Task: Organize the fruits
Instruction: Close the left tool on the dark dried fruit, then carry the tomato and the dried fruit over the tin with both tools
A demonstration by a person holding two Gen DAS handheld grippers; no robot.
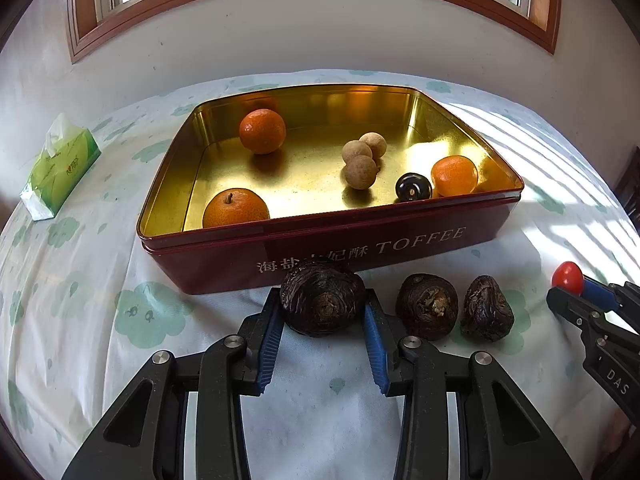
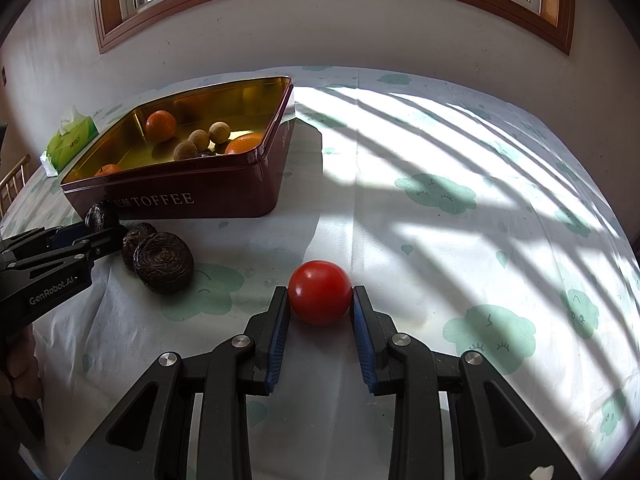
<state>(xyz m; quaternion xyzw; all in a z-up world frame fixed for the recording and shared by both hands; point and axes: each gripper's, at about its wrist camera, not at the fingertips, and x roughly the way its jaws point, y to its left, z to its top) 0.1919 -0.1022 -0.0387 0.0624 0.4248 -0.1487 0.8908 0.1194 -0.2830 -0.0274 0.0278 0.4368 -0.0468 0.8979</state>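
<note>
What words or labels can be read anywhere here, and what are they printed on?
"TOFFEE": front wall of the red tin, after Chinese characters partly hidden by a dark fruit.
"GenRobot.AI": side of the left gripper.
"DAS": right gripper, rest cut off.
Tissue pack: print too small to read.

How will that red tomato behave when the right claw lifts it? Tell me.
The tomato looks smooth and glossy, so it may slip between the right claw's pads. It is round, so likely to roll if released. Its skin probably bruises under hard squeezing.

I see a green soft-pack tissue box [image 1: 60, 168] lying on the cloud-printed white tablecloth [image 2: 440, 208], below a wood-framed window [image 1: 312, 4].
</note>
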